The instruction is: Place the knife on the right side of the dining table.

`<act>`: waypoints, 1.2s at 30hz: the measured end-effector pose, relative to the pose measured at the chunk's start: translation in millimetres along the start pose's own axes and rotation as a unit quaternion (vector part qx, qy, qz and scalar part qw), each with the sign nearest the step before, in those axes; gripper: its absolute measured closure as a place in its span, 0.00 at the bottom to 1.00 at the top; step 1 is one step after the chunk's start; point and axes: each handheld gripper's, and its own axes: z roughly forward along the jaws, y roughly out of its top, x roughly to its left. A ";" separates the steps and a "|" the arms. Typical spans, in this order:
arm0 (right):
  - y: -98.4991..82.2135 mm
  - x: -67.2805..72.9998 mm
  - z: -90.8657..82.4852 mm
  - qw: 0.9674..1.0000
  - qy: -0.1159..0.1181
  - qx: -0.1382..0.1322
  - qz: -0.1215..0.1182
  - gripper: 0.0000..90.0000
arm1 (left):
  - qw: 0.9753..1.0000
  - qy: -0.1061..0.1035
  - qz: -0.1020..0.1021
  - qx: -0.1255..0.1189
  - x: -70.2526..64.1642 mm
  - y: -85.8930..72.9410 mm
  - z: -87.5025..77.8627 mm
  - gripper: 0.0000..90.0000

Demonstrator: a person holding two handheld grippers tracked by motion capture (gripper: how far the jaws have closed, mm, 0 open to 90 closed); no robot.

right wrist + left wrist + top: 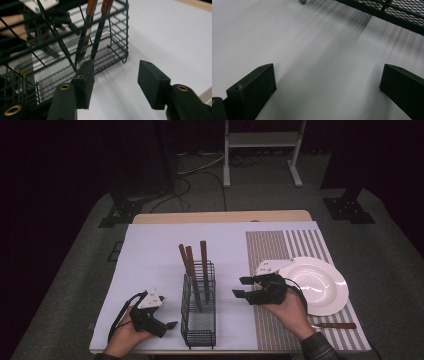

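A black wire basket point(199, 307) stands near the front edge of the desk point(150, 250), about in the middle. Three knives point(194, 270) with brown handles stand in its far part, blades down, and lean a little. The right gripper point(242, 287) is in the air just to the right of the basket and points at it. Its fingers point(83, 82) are partly apart, with nothing between them. In the right gripper view the basket point(62, 47) is close in front, and two of the knives point(92, 30) show behind the wire. The left gripper point(170, 325) is low by the front left corner of the desk, just left of the basket. Its fingers point(252, 87) are wide apart and hold nothing; the white desk top lies between them. In the left gripper view a bit of the basket point(387, 10) shows at the top right. A white plate point(320, 285) sits on a striped mat point(270, 250) on the right side of the desk. One more knife point(335, 325) lies flat on the mat near the front right corner, just in front of the plate.
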 end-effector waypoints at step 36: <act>99.0 -16.1 27.3 0.996 0.037 -0.084 -0.014 0.54 | 1.000 0.001 0.000 -0.002 0.0 -0.1 0.1 0.00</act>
